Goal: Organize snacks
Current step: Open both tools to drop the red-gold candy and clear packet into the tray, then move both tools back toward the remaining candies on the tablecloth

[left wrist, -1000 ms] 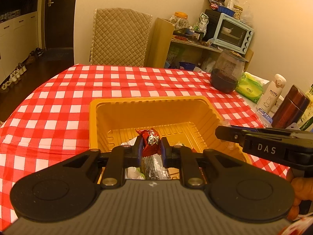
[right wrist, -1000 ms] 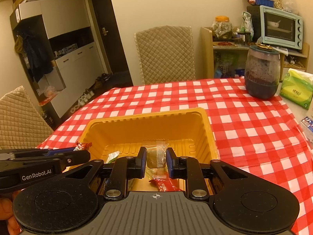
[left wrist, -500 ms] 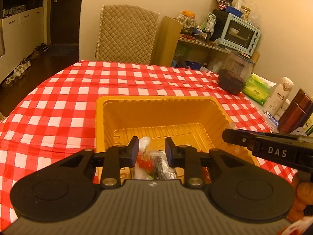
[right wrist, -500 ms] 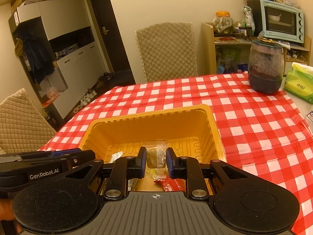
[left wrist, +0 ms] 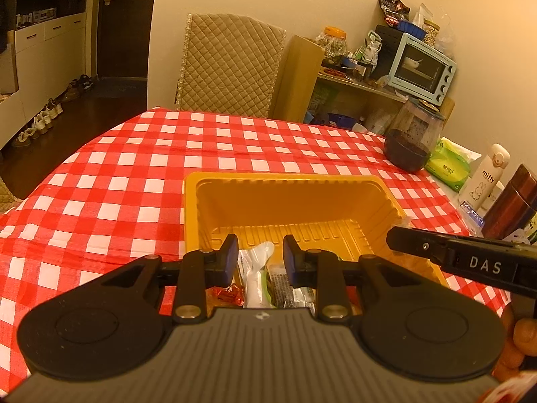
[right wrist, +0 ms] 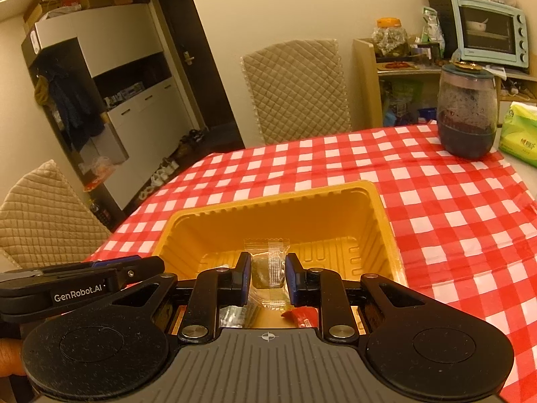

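A yellow plastic tray [left wrist: 285,178] [right wrist: 268,198] sits on the red-checked tablecloth. My left gripper [left wrist: 260,252] hovers over the tray's near end, its jaws apart and holding nothing. Under it in the tray lie a red-wrapped snack [left wrist: 228,294], a white packet [left wrist: 256,268] and other wrapped snacks. My right gripper [right wrist: 268,268] is shut on a clear-wrapped dark candy [right wrist: 268,262] above the tray's near side. A red wrapper [right wrist: 302,314] lies below it. Each gripper shows side-on in the other's view: the right gripper [left wrist: 436,252] and the left gripper [right wrist: 100,278].
A dark glass jar [left wrist: 409,144] [right wrist: 466,114] stands at the table's far right, beside a green tissue pack [left wrist: 448,168], a white bottle [left wrist: 485,178] and a brown flask [left wrist: 510,208]. A quilted chair [left wrist: 231,67] stands behind the table.
My left gripper's jaws parted and let go of the red-wrapped snack, which now lies in the tray. The right gripper keeps its hold on the clear-wrapped candy.
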